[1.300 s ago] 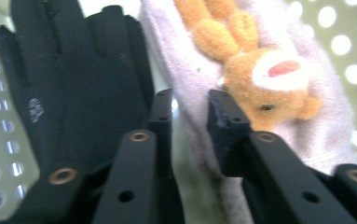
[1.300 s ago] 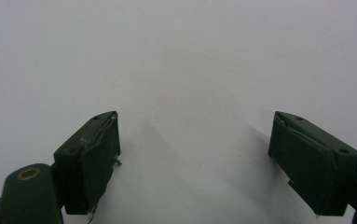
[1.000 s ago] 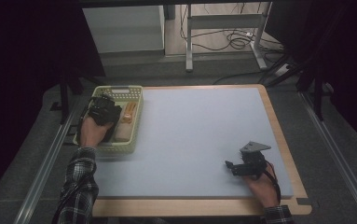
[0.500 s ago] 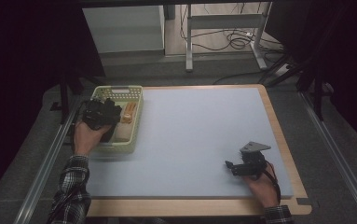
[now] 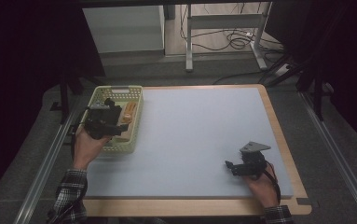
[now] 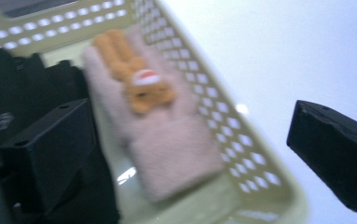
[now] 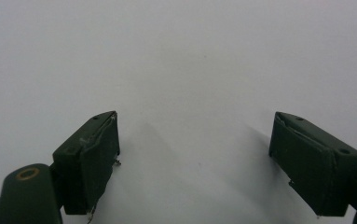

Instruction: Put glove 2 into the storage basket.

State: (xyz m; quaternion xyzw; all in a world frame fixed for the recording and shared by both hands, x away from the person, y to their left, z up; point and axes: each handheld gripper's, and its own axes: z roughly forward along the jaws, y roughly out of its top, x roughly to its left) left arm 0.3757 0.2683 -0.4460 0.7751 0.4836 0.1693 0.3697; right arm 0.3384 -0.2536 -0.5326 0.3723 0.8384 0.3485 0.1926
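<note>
A pale green plastic basket stands at the table's left edge. In it lies a pink fluffy glove with an orange rabbit figure on it; the glove also appears in the high view. My left gripper hovers over the basket's near end. Its jaws have just been opening, and in the left gripper view the left gripper stands wide open, with the glove lying loose below the gap. My right gripper rests low at the front right, and the right gripper is open over bare mat.
Dark fabric items lie in the basket beside the pink glove. The pale blue mat covers the wooden table. Beyond the table's far edge stand a metal frame and cables on the floor.
My left hand has drawn back toward the near end of the basket and lifted a little. The right hand and its gripper have stayed where they were.
</note>
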